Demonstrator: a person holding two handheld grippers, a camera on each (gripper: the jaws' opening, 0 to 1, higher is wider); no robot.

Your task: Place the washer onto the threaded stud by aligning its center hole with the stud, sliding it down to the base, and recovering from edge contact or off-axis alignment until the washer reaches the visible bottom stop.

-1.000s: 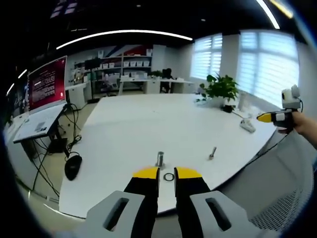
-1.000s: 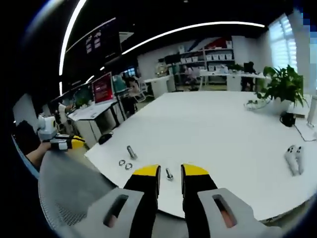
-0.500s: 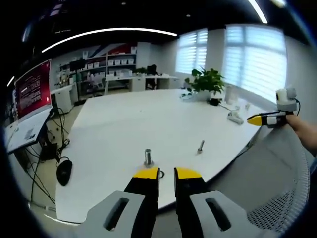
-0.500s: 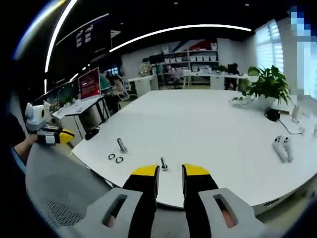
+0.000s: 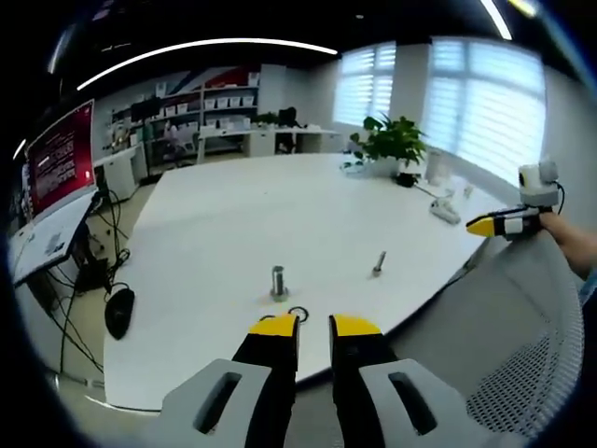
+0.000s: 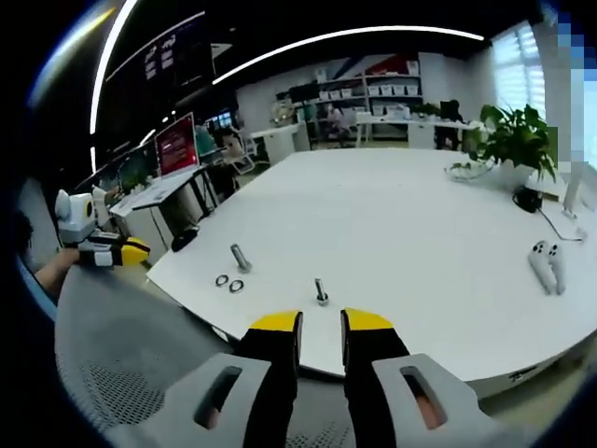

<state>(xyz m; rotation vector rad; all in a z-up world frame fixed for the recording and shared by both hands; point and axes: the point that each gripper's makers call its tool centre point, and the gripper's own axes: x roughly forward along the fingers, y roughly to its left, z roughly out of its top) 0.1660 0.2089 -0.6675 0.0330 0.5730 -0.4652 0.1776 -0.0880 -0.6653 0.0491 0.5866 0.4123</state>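
While both grippers are hanging off the near edge of the white table (image 5: 280, 215), nothing is being carried yet. The left gripper (image 5: 313, 325) is showing its jaws slightly parted and empty, and the right gripper (image 6: 320, 321) is showing the same narrow, empty gap.

A washer (image 5: 298, 313) is lying flat on the table just on the near side of the thick stud (image 5: 278, 281), close to the left gripper's yellow tips. Seen from the right gripper view, two washers (image 6: 229, 283) are sitting side by side just near of that stud (image 6: 241, 259), with a thinner bolt (image 6: 321, 291) standing well apart from it.

Judging from this, the pickup is the step in hand. Pinching the washer by its rim should keep the hole clear. Holding it level above the stud should lessen edge catching.
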